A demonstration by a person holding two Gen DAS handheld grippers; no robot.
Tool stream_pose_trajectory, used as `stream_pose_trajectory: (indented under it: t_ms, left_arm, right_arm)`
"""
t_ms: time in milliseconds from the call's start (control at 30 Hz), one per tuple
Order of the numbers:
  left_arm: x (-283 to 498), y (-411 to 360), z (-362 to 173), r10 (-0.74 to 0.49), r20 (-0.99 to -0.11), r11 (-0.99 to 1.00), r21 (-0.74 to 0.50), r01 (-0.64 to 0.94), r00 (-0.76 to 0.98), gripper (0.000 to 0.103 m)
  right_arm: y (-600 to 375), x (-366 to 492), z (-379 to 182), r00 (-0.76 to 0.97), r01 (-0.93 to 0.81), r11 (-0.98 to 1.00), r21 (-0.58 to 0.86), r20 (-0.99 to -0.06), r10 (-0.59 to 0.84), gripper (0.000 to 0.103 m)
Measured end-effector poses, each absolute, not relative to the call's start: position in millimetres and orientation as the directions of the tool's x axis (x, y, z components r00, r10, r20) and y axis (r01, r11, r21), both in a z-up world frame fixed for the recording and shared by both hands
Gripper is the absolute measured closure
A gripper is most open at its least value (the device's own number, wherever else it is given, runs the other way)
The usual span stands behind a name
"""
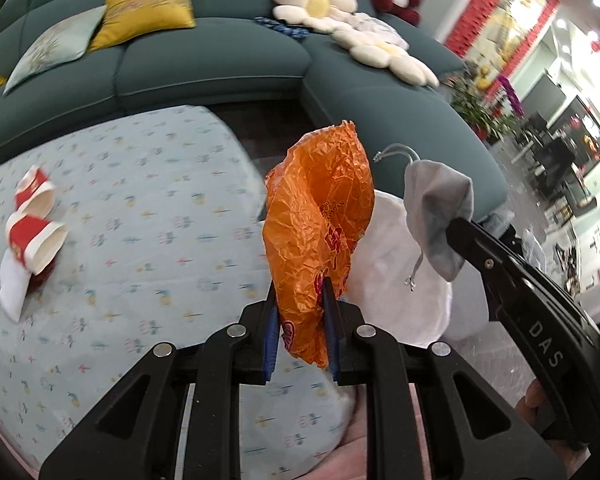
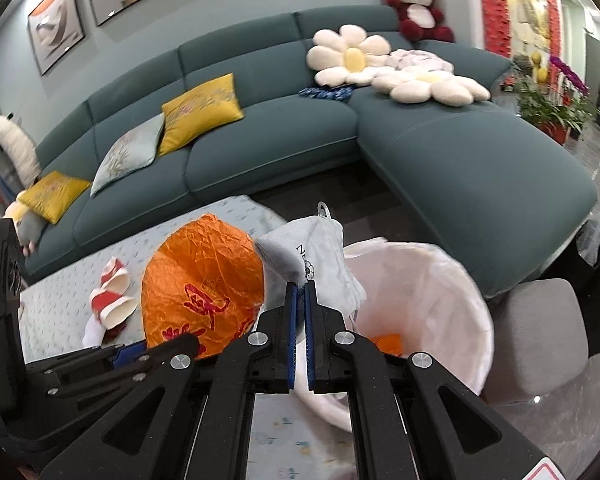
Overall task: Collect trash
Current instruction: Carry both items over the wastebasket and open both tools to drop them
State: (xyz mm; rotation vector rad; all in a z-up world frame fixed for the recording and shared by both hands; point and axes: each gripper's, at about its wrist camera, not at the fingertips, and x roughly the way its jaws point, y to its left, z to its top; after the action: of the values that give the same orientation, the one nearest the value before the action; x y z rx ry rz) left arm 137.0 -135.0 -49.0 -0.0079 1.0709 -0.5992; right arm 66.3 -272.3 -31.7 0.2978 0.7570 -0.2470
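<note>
A teal sectional sofa [image 2: 260,136] strewn with yellow cushions and white flower-shaped pillows [image 2: 350,58] fills the background, a red-and-white plush bear [image 2: 416,8] propped at its corner. In front, a tabletop under a pale blue patterned cloth [image 1: 140,200] carries crushed red-and-white paper cups [image 1: 32,232], their lower parts blurred against a white scrap. The left gripper [image 1: 300,308] pinches a crumpled orange plastic wrapper with red printing [image 1: 320,216] between its blue pads, the wrapper's bottom end hidden behind the fingers. The right gripper [image 2: 300,300], jaws pressed almost together, clamps a soft grey drawstring pouch [image 2: 312,256], whose lower half is masked by the fingers. Both pieces hang over the tabletop's edge, just beside a bin lined with a white bag [image 2: 440,280]; an orange scrap [image 2: 388,342] shows inside it, mostly cut off by the gripper. The room at far right is too blurred to read
</note>
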Motion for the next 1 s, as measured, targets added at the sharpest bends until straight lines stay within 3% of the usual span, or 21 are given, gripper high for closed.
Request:
stream_pose_trajectory:
  t_ms: [367,467,600,1000]
  left_arm:
    - [126.5,-196.1,-44.4,-0.471,-0.831,0.794,-0.254,0.552,0.296,0.082]
    - [125.2,-207.8,-44.5,-0.47,-0.833,0.786,-0.243,0.569,0.294,0.079]
    - [123.7,-214.5,-44.9,-0.459,-0.831,0.795,-0.227,0.563,0.313,0.062]
    - [129.2,-208.2,-46.0,-0.434,-0.838,0.82,-0.216,0.53,0.331,0.055]
  right_arm:
    - [-317.2,47.4,-29.4,0.704,0.389,0.9,0.197,-0.693,-0.153,0.099]
    - [-325.4,44.6,-29.2,0.705,0.399,0.895,0.2,-0.691,-0.16,0.099]
    - [-334.8,42.1,-29.2,0.705,0.412,0.888,0.206,-0.689,-0.167,0.1]
    - [-341.3,43.0,-29.0,0.709,0.405,0.891,0.207,-0.686,-0.163,0.099]
